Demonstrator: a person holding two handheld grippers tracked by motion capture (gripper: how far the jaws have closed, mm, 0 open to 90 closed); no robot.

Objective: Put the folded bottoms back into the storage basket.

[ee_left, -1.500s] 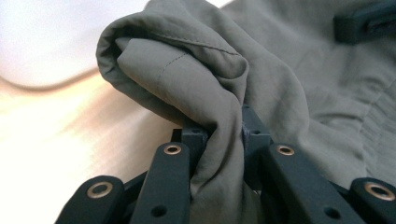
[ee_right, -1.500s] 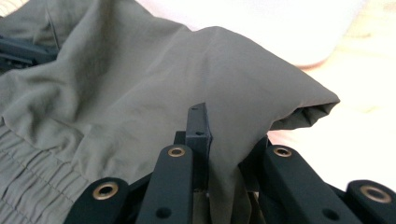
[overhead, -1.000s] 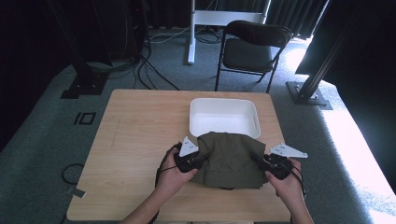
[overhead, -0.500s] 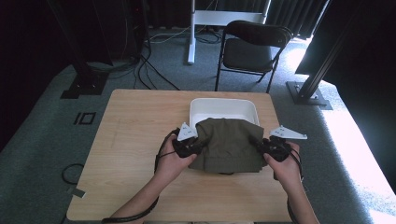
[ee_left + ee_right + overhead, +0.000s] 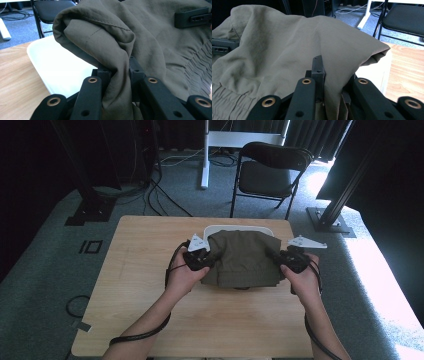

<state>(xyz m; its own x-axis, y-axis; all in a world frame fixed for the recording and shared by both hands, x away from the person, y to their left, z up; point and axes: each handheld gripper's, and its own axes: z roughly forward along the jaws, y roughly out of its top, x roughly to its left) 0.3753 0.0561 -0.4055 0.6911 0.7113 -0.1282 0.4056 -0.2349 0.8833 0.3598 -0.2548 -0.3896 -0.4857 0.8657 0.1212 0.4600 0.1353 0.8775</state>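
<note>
Left hand-held gripper (image 5: 207, 261) clamped on one folded edge of the olive garment (image 5: 245, 257), right hand-held gripper (image 5: 276, 257) clamped on the opposite edge, bundle held between them above the white tray (image 5: 216, 228) at the tabletop's (image 5: 140, 250) far side. Likely hazards: thin cloth slipping from either pinch, or loose folds draping over the tray rim instead of inside.

black folding chair (image 5: 272, 172) on grey carpet (image 5: 45, 270), apparently sunlit.

Olive-green garment (image 5: 245, 257), plain; white tray (image 5: 62, 67); black grippers; light wood-grain table (image 5: 150, 250); black chair (image 5: 272, 167); grey carpet (image 5: 40, 285).
</note>
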